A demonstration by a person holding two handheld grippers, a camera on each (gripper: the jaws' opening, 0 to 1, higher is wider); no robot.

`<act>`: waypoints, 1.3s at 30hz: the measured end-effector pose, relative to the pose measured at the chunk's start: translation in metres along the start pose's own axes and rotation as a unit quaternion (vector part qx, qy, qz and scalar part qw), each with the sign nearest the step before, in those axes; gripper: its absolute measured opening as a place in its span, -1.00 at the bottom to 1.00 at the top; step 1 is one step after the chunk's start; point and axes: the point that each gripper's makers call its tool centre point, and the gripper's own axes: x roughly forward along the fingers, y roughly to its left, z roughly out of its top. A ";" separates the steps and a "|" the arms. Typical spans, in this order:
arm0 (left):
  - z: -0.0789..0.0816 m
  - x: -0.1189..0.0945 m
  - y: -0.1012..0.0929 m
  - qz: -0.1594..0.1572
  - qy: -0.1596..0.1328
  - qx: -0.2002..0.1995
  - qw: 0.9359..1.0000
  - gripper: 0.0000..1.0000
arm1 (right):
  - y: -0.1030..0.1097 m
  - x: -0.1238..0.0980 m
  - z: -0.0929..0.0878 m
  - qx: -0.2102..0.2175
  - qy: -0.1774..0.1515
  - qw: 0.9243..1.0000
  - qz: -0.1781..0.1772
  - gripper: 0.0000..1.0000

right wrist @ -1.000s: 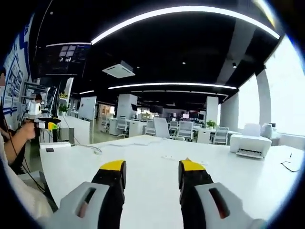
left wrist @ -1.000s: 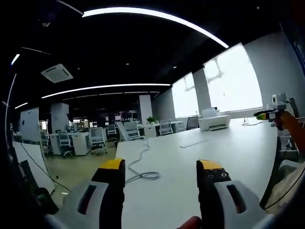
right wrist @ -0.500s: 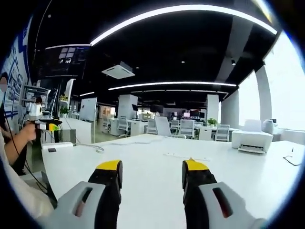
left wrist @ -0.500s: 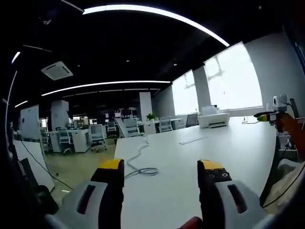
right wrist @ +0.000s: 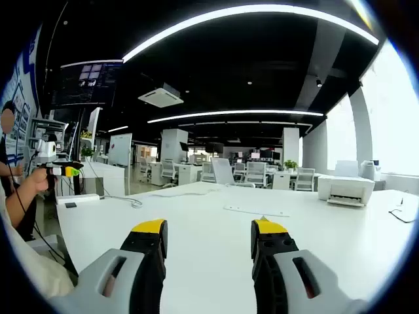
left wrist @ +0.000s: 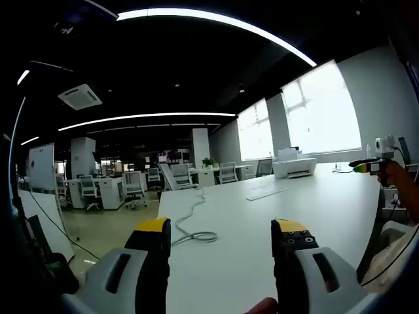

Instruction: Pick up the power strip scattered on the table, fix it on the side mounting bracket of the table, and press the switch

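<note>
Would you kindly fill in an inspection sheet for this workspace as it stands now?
Surface: white table, broad and mostly bare.
Job's things: power strip flat far across the table; mounting bracket not made out.
Clutter: white printer at the far edge.
Grippers: left gripper and right gripper open, holding nothing, above the table.
Cables: grey cable looped on the table.
Surroundings: open office with desks, chairs, windows.

An open-plan office is seen: rows of desks with swivel chairs point(left wrist: 134, 186), a printer point(right wrist: 346, 190) on a long white table point(right wrist: 209, 229), ceiling light strips point(right wrist: 236, 16) and large windows point(left wrist: 321, 111).
</note>
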 end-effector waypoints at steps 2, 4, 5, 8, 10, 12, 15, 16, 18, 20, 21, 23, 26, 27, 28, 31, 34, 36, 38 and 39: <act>-0.001 0.000 -0.001 -0.001 0.001 -0.002 1.000 0.33 | 0.001 0.000 0.000 -0.001 0.000 1.000 0.000 -0.05; 0.002 -0.001 -0.001 -0.003 -0.003 -0.005 1.000 0.33 | 0.001 0.000 0.000 -0.001 0.001 1.000 0.000 -0.05; 0.003 -0.001 -0.001 -0.003 -0.003 -0.005 1.000 0.33 | 0.001 0.000 0.000 -0.001 0.001 1.000 0.001 -0.05; 0.005 -0.003 -0.002 -0.005 -0.007 -0.003 1.000 0.33 | 0.001 0.000 0.001 -0.001 0.000 1.000 0.001 -0.05; 0.007 -0.003 -0.003 -0.005 -0.009 -0.003 1.000 0.33 | 0.002 0.000 0.001 -0.001 -0.001 1.000 0.002 -0.05; 0.006 -0.004 -0.002 -0.005 -0.009 -0.003 1.000 0.33 | 0.004 0.000 0.001 -0.001 0.000 1.000 0.003 -0.05; 0.004 -0.004 0.000 -0.003 -0.007 -0.009 1.000 0.33 | 0.004 0.000 0.000 0.000 0.000 1.000 0.005 -0.05; 0.004 -0.004 0.001 -0.003 -0.007 -0.011 1.000 0.33 | 0.004 0.000 0.000 0.001 0.000 1.000 0.007 -0.05; 0.004 -0.005 0.001 -0.004 -0.009 -0.015 1.000 0.33 | 0.004 0.000 -0.002 0.005 0.000 1.000 0.009 -0.05; 0.004 -0.005 0.001 -0.004 -0.010 -0.015 1.000 0.33 | 0.004 -0.001 -0.002 0.006 0.000 1.000 0.008 -0.05; 0.004 -0.005 0.001 -0.003 -0.009 -0.015 1.000 0.33 | 0.003 -0.001 -0.002 0.007 0.000 1.000 0.008 -0.05; 0.004 -0.004 0.000 -0.004 -0.009 -0.015 1.000 0.33 | 0.003 -0.001 -0.002 0.008 -0.001 1.000 0.009 -0.05; 0.004 -0.004 -0.002 -0.005 -0.008 -0.014 1.000 0.33 | 0.003 -0.001 -0.002 0.008 -0.001 1.000 0.009 -0.05; 0.004 -0.004 -0.002 -0.005 -0.008 -0.015 1.000 0.33 | 0.004 -0.001 -0.002 0.008 -0.001 1.000 0.009 -0.05; 0.004 -0.004 -0.001 -0.005 -0.008 -0.017 1.000 0.33 | 0.004 -0.001 -0.003 0.009 -0.001 1.000 0.009 -0.05; 0.002 -0.002 -0.001 -0.004 -0.008 -0.019 1.000 0.32 | 0.006 -0.002 -0.004 0.008 0.000 1.000 0.012 -0.05; 0.000 0.000 -0.001 -0.001 -0.002 -0.016 1.000 0.32 | 0.004 -0.004 -0.004 0.009 -0.002 1.000 0.012 -0.05; 0.000 0.000 -0.002 0.000 -0.002 -0.012 1.000 0.32 | 0.003 -0.005 -0.003 0.011 -0.004 1.000 0.011 -0.05; 0.001 0.000 -0.003 -0.003 -0.005 -0.013 1.000 0.32 | 0.004 -0.004 -0.002 0.010 -0.003 1.000 0.012 -0.05; 0.001 0.001 -0.004 -0.005 -0.005 -0.014 1.000 0.32 | 0.005 -0.004 -0.001 0.009 -0.003 1.000 0.012 -0.05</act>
